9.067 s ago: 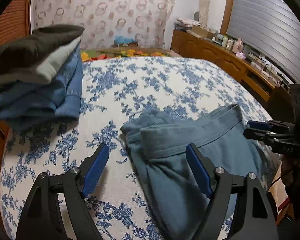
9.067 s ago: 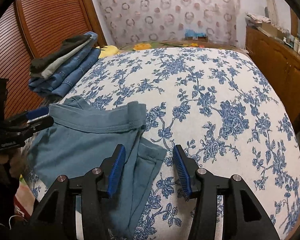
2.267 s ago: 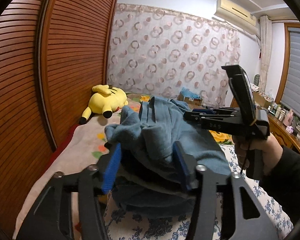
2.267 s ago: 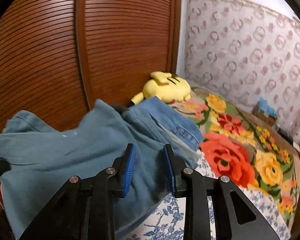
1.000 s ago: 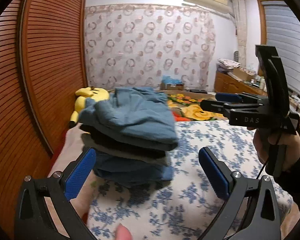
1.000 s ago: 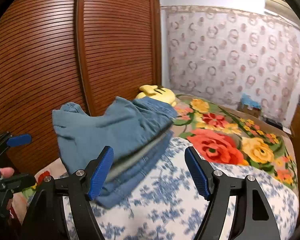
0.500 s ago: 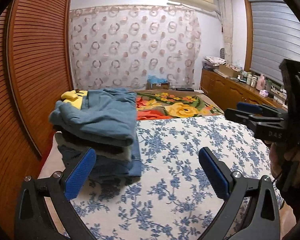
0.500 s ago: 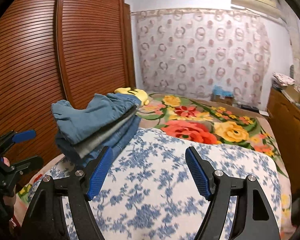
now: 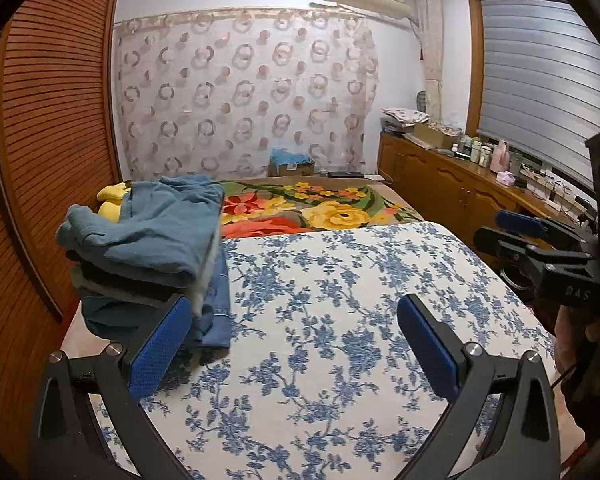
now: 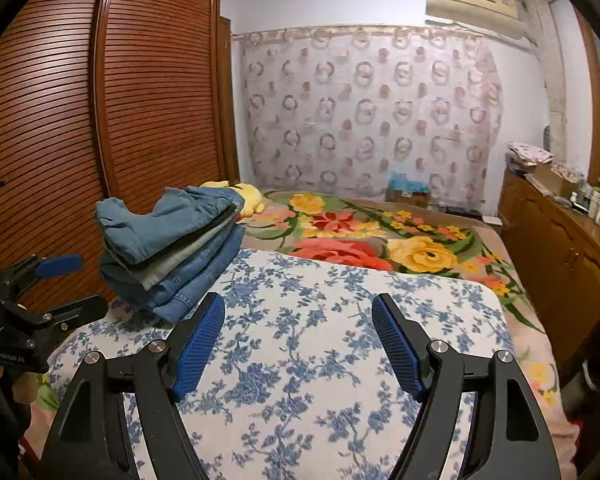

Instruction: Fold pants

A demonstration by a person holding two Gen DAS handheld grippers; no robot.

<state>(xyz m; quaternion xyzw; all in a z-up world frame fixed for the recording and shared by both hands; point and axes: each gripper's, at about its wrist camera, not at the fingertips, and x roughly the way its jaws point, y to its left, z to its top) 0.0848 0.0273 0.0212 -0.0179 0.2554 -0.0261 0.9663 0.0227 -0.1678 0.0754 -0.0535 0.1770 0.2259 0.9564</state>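
Folded pants (image 9: pixel 148 236) topped stack (image 10: pixel 172 264) at bed's (image 9: pixel 320 320) left edge; both grippers (image 9: pixel 292 348) (image 10: pixel 298 344) spread, empty, over bare quilt.

Teal pants (image 9: pixel 152 236) topping denim stack, blue-floral white bedspread (image 9: pixel 340 320), perhaps yellow plush (image 10: pixel 250 196)
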